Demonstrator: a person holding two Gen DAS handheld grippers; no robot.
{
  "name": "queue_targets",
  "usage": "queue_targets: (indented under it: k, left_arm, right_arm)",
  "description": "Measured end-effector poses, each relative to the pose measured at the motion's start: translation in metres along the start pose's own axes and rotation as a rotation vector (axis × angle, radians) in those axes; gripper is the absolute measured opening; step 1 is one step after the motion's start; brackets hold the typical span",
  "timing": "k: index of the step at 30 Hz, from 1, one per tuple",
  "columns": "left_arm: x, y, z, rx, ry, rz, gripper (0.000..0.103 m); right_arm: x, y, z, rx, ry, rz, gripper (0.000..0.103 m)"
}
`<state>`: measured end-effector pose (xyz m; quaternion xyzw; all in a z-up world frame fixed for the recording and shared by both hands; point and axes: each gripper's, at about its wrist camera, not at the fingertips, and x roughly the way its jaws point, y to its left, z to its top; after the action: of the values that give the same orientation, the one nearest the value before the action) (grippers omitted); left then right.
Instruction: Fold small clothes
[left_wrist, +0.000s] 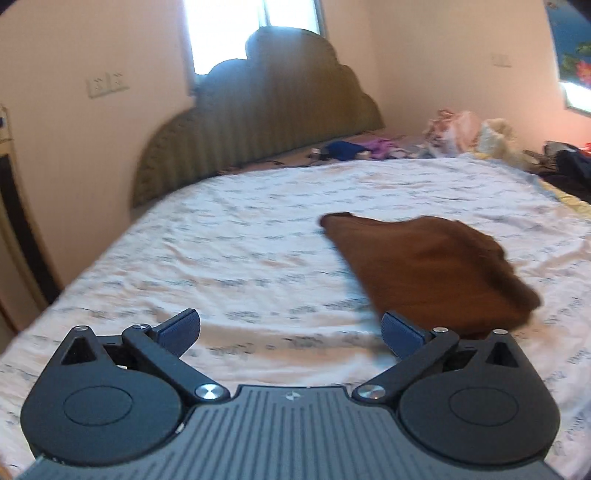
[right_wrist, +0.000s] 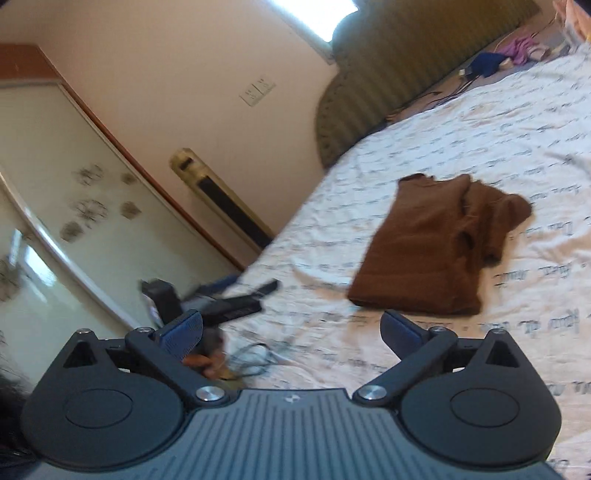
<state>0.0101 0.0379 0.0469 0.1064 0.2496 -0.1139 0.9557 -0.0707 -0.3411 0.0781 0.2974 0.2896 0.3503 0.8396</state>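
Note:
A folded brown garment (left_wrist: 428, 269) lies on the white printed bedsheet (left_wrist: 240, 258). In the left wrist view it lies ahead and to the right of my left gripper (left_wrist: 291, 332), which is open and empty above the sheet. In the right wrist view the brown garment (right_wrist: 432, 251) lies flat ahead, with a sleeve bunched on its right side. My right gripper (right_wrist: 291, 332) is open and empty, just short of the garment's near edge. The other gripper (right_wrist: 236, 302) shows at the left, blurred.
A green padded headboard (left_wrist: 258, 118) stands at the far end of the bed. Loose clothes and bags (left_wrist: 461, 133) lie near it and at the right. A tall fan (right_wrist: 221, 199) and a wardrobe (right_wrist: 55, 206) stand left of the bed.

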Motion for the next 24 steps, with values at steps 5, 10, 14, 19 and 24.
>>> queue_targets:
  k: [5,10,14,19,24]
  left_arm:
    - [0.03,-0.059,-0.019,0.111,0.046,0.037,0.103]
    - [0.051,-0.063,-0.024,0.02,0.096,0.044,0.103]
    - [0.064,-0.058,-0.028,-0.073,0.131,0.034,0.103]
    - [0.077,-0.061,-0.036,-0.106,0.153,0.051,0.103]
    - [0.086,-0.057,-0.044,-0.148,0.196,0.039,0.103]
  right_arm:
    - [0.059,-0.045,-0.014,0.093,0.071,-0.374,0.103]
    - [0.099,-0.07,-0.033,0.121,0.051,-0.495,0.103]
    - [0.115,-0.057,-0.042,0.006,-0.04,-0.678,0.103]
    - [0.143,-0.041,-0.048,-0.175,-0.1,-0.876,0.103]
    - [0.163,-0.048,-0.059,-0.204,-0.083,-0.937,0.103]
